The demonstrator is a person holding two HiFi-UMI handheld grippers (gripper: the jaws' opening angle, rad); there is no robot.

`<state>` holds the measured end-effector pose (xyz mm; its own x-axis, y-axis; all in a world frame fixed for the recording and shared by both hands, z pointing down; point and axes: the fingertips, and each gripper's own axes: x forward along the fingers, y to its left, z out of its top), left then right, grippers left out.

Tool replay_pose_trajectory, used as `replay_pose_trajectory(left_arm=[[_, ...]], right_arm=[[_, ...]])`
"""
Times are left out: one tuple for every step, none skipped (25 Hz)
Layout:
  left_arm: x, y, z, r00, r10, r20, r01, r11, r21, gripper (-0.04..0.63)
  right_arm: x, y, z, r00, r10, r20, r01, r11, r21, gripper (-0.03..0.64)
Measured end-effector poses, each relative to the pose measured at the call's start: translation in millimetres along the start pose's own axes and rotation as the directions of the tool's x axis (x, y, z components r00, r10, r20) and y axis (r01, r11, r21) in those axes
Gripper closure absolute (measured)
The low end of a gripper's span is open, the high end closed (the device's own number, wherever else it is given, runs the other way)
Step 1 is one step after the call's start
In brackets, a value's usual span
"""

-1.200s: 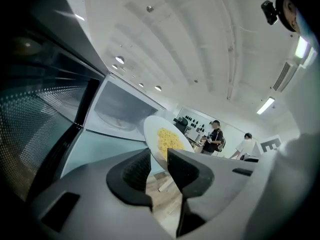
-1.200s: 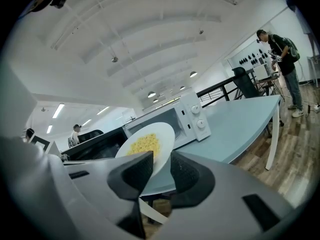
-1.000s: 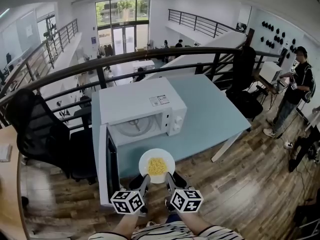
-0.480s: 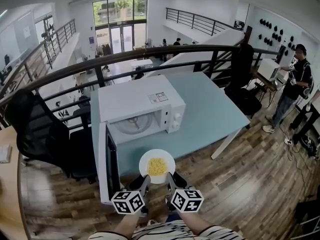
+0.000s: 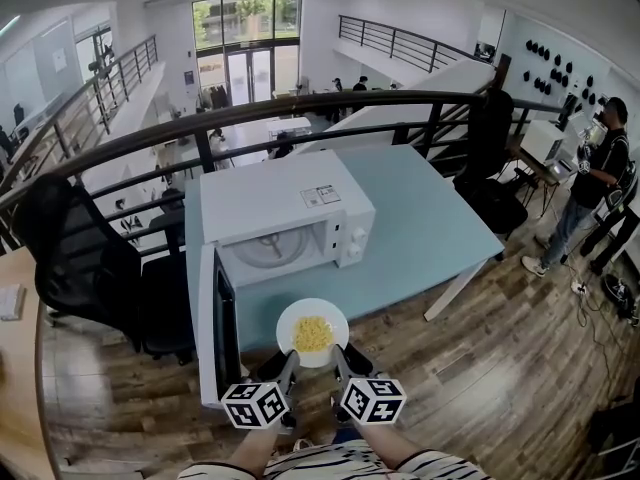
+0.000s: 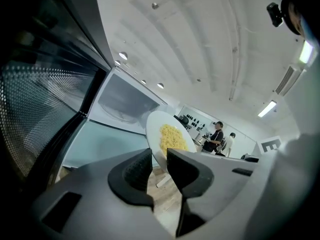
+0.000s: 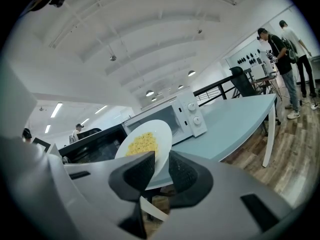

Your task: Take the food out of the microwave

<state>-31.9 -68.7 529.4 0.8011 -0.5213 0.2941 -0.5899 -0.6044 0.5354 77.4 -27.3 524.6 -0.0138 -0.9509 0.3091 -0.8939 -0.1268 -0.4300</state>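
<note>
Bright daylight from far windows (image 5: 245, 20), ceiling lamps (image 6: 268, 108) lit, fisheye bending at edges, dark corners

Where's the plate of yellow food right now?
The plate is low centre in the head view, outside the microwave, just right of its open door, over the blue table's near edge.

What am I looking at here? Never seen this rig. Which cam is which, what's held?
No robot here: a person holds a two-jaw gripper in each hand; the marker cubes belong to them. The top-down picture comes from a camera on the person's head. The other two come from cameras riding on the left gripper and the right gripper, looking along their jaws. A white microwave stands on the blue table, door open. Both grippers pinch the near rim of a white plate of yellow food, outside the oven. The right jaws have just been closing, with that rim between them.
</note>
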Motion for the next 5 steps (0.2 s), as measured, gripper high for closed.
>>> replay_pose_trajectory(left_arm=[[0.2, 0.4, 0.3, 1.0, 0.001, 0.001, -0.001, 1.0, 0.0, 0.49], [0.5, 0.9, 0.5, 1.0, 0.002, 0.001, -0.002, 1.0, 0.0, 0.491], [0.8, 1.4, 0.8, 1.0, 0.002, 0.002, -0.002, 1.0, 0.0, 0.491], [1.2, 1.9, 1.0, 1.0, 0.003, 0.002, -0.003, 1.0, 0.0, 0.491], [1.5, 2.5, 1.3, 1.0, 0.004, 0.003, -0.004, 1.0, 0.0, 0.491]], right_arm=[[0.7, 0.1, 0.0, 1.0, 0.002, -0.001, -0.002, 1.0, 0.001, 0.52], [1.4, 0.2, -0.1, 1.0, 0.003, -0.002, -0.003, 1.0, 0.002, 0.522], [2.1, 0.3, -0.3, 1.0, 0.005, -0.003, -0.005, 1.0, 0.002, 0.522], [2.7, 0.3, -0.5, 1.0, 0.007, -0.004, -0.007, 1.0, 0.002, 0.522], [3.4, 0.3, -0.7, 1.0, 0.008, -0.006, -0.008, 1.0, 0.001, 0.522]])
